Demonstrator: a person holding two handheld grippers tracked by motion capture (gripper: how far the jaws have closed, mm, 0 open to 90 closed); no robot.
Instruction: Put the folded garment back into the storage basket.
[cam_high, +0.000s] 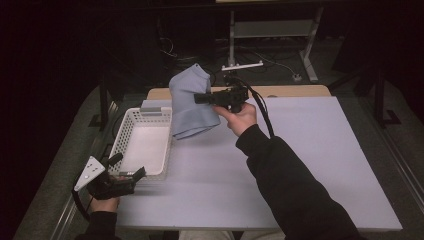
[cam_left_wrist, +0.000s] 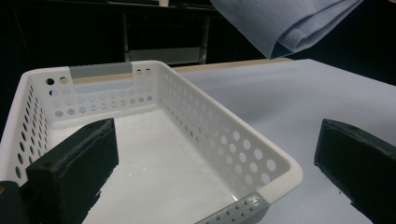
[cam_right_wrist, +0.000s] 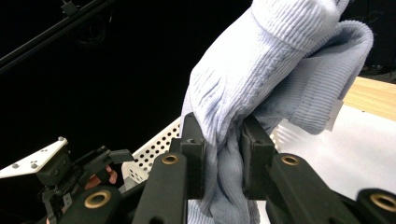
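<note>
Clearly soft and light, the blue cloth (cam_high: 192, 102) droops from the right tongs (cam_high: 200, 98) pinching a bunched fold, while the left tongs (cam_high: 130, 176) sit spread beside the white basket (cam_high: 131, 125); gripping gathered layers seems safest

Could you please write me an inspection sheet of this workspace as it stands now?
Surface: pale lavender foam-like table top, bare apart from the basket.
Job's things: light blue ribbed knit cloth, folded, held in the air beside the white perforated plastic basket, which is empty.
Clutter: nothing seen.
Grippers: right gripper shut on the cloth; left gripper open, at the basket's near corner, holding nothing.
Cables: black cable trails from the right gripper along the sleeve; more cables lie on the floor beyond the table.
Surroundings: dark room; grey metal frame behind the table.
</note>
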